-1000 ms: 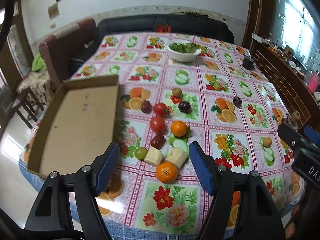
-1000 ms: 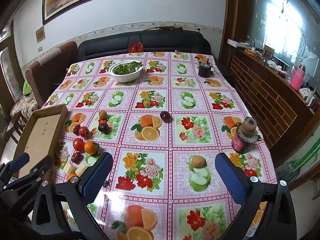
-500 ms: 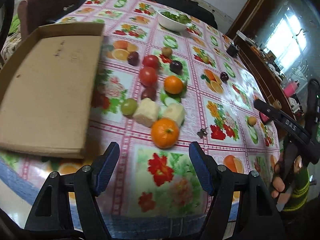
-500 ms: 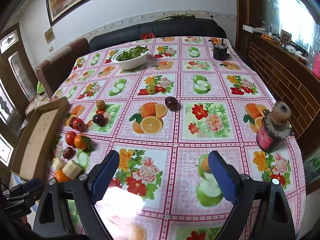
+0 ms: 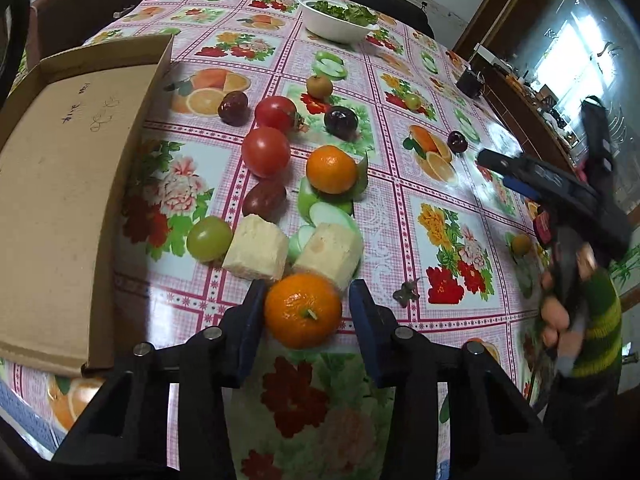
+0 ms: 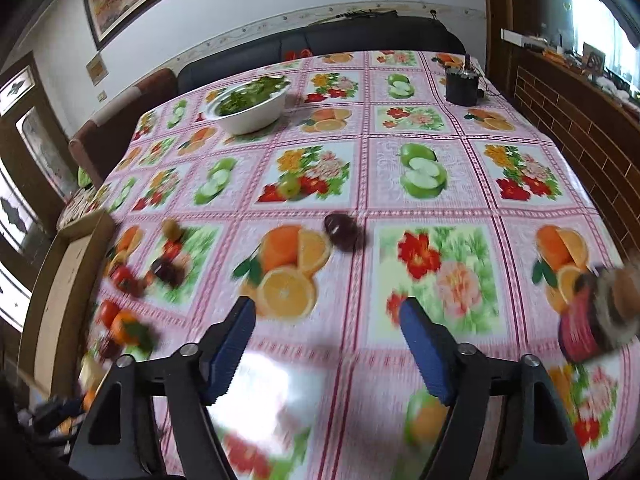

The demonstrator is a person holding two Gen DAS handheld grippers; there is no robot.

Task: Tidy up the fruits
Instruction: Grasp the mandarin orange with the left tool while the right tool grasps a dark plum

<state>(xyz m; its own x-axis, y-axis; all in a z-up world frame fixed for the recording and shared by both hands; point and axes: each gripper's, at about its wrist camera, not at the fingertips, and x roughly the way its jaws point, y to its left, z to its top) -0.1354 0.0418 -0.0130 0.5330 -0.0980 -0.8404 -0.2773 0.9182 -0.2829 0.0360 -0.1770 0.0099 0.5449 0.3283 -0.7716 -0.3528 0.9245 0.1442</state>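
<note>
Your left gripper (image 5: 306, 314), jaws just closing, straddles the round orange mandarin (image 5: 303, 311) right of the shallow cardboard tray (image 5: 60, 184); your right gripper (image 6: 326, 344) gapes empty.

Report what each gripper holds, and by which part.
Left gripper: its closing jaws flank the near orange at its sides; a firm hold cannot be told. Right gripper: nothing.
</note>
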